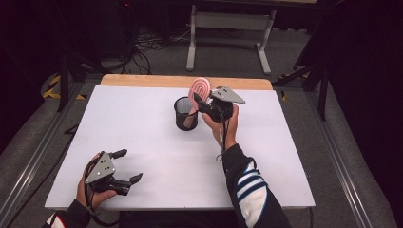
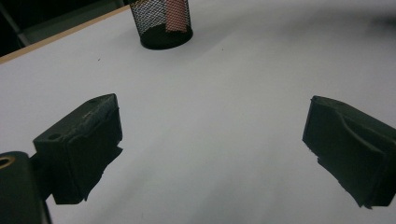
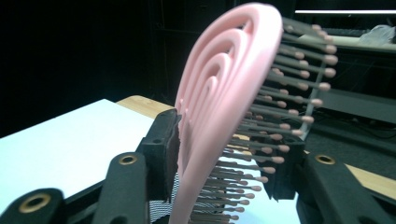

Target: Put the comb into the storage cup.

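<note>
A pink hairbrush [image 1: 200, 88] stands nearly upright with its handle down inside a black mesh cup [image 1: 184, 114] at the back middle of the white table [image 1: 142, 128]. My right gripper [image 1: 202, 102] is shut on the brush head: in the right gripper view one pad presses the brush's [image 3: 219, 93] ribbed back and the bristle tips meet the other pad. My left gripper [image 1: 127, 166] rests near the front left edge, open, with nothing between its jaws. In the left gripper view the cup [image 2: 161, 23] stands far off, with the pink handle [image 2: 176, 14] seen through its mesh.
The table has a wooden strip [image 1: 185, 80] along its far edge. Behind it stand a grey table frame [image 1: 228, 28] and cables [image 1: 147, 45] on the floor. White tabletop [image 2: 210, 84] lies bare between the left gripper and the cup.
</note>
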A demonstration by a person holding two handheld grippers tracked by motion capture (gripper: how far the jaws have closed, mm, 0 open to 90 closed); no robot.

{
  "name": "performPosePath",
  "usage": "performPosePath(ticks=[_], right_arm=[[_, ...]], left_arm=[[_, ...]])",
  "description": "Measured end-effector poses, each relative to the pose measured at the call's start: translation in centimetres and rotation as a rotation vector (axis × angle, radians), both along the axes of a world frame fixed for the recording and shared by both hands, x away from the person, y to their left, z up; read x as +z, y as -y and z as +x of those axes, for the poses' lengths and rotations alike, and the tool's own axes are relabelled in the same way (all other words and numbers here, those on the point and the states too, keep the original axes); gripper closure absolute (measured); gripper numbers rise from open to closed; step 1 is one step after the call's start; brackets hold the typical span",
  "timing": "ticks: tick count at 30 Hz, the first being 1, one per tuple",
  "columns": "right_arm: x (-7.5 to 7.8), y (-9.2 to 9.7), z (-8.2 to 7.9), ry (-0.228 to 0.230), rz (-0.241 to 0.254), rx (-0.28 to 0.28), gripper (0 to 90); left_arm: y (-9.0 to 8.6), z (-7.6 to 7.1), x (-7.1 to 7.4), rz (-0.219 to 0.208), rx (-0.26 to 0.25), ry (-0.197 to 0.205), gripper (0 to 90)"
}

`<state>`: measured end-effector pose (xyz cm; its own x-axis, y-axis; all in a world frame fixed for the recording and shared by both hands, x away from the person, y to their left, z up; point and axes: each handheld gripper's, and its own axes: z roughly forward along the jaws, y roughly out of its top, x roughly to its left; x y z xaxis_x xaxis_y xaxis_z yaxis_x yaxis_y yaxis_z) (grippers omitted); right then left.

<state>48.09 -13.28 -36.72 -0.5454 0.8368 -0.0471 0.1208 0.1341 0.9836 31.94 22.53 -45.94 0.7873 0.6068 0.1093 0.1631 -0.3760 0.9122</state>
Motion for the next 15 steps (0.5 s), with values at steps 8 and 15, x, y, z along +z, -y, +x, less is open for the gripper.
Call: performPosePath(ticks=[8,15], right_arm=[[0.75,0.34,-0.44,0.026,-0.005,-0.010,45.6],[1.14,0.63,-0.60,0.037,-0.012,-0.016,40.0]], left_arm=[[-0.05,0.01,0.03,0.000,0.003,-0.001,5.6],[-0.04,0.02,0.03,0.000,0.002,-0.001,5.6]])
